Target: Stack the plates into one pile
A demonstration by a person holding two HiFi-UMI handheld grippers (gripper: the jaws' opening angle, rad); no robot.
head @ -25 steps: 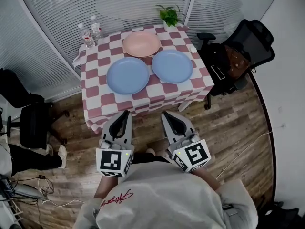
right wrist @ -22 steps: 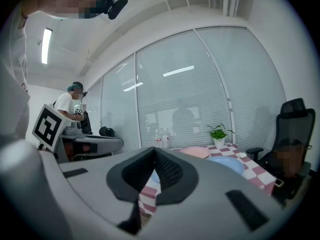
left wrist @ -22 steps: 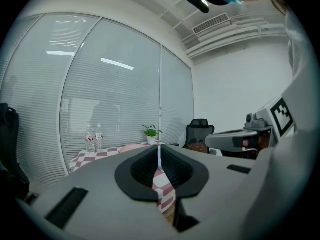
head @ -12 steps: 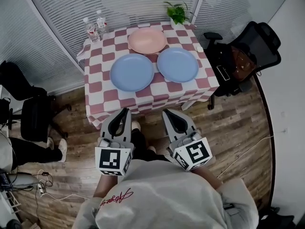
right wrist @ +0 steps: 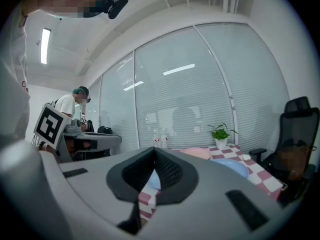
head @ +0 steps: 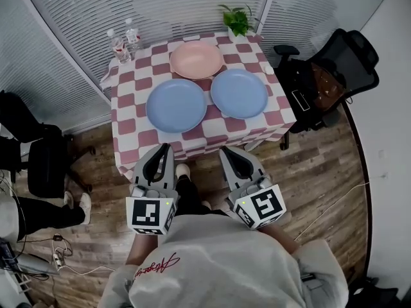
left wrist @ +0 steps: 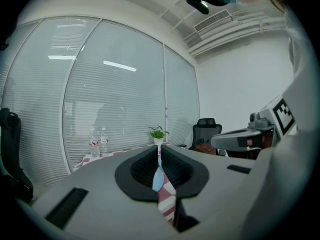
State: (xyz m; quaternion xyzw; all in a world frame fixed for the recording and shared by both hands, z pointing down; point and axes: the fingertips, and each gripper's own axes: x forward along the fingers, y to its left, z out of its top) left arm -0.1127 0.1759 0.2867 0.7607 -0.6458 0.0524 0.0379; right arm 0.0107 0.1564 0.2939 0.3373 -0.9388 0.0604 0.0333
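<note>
Three plates lie apart on the red-and-white checked table: a pink plate at the back, one blue plate front left and another blue plate front right. My left gripper and right gripper hang side by side before the table's near edge, short of the plates, both shut and empty. In the left gripper view the left gripper shows only a slit of blue plate and cloth. Past the right gripper, that view shows a blue plate and the pink plate.
Two water bottles stand at the table's back left corner and a potted plant at the back right. A black office chair with a bag is right of the table. Another chair and a person's legs are at the left.
Both grippers have drifted a little toward the table with the person, still shut. The plates have not moved.
</note>
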